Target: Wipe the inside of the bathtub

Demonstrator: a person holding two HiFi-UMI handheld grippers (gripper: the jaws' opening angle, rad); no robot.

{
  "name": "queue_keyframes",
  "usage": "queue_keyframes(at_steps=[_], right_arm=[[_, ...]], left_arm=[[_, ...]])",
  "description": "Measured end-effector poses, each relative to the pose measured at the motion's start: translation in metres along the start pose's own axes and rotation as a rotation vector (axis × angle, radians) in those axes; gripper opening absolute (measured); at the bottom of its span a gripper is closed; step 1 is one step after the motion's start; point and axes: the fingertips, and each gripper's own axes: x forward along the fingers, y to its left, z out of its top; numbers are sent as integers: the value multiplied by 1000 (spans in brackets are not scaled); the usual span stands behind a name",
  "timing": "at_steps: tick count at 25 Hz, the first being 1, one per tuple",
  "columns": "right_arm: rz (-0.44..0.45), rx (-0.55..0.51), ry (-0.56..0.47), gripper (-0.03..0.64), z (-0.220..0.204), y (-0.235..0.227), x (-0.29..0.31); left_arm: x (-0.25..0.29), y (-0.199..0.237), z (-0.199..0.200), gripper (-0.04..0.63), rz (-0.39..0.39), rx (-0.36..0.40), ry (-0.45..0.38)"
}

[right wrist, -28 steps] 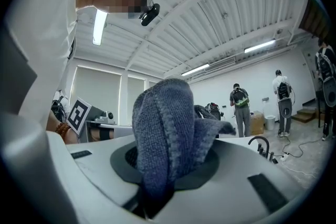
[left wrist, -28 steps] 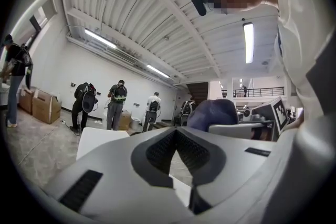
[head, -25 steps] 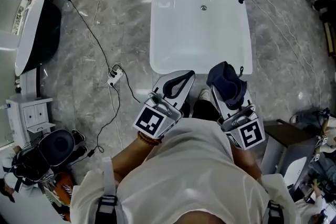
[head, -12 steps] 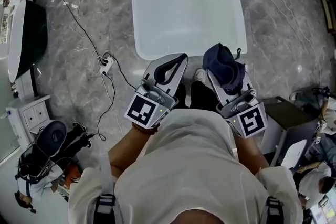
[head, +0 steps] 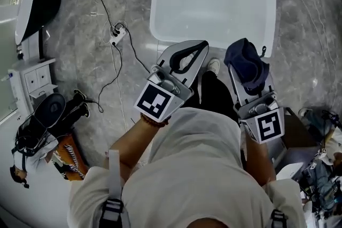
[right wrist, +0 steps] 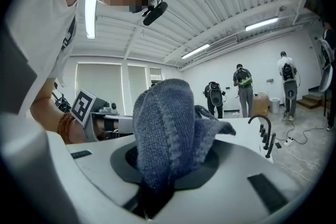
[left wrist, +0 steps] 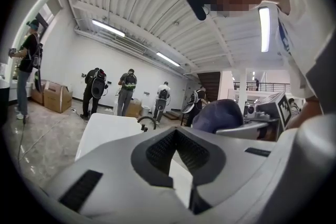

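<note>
My right gripper (head: 245,71) is clenched on a bunched dark-blue cloth (head: 247,60), carried ready for wiping. My left gripper (head: 196,50), lower centre, is closed on nothing and held alongside. The white bathtub (head: 176,8) lies at top centre, its near end just ahead. I judge that wiping has not begun.

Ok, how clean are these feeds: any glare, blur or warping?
Head view: sharp, even light, bathtub interior very bright. Left gripper view: heavy fisheye, dark corners, glaring ceiling strip. Right gripper view: same warping, cloth sharp.
</note>
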Motion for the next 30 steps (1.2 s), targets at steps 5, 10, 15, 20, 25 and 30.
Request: queue_keyframes(at_steps=[5,10,15,20,25,30], right_arm=[[86,-57,93,95,-45,-1,51],[123,-160,172,95,-88,-6,109],[161,-232,266,95,-150,-16,182],[153,-224,435,95,-191,-17,194],[204,-235,497,95,-218,-12,233],[268,-249,556,95,-303,-25,274]], left_arm=[[3,58,-40,-6,51,-14,27],[11,110,-87,-5,40,-20,94],[25,180,-151,-5,59,-57,161],[28,196,-168,-6,67,-70,183],[33,229,-188,-6,90,-93,207],[47,271,-266,-6,129,-107,254]])
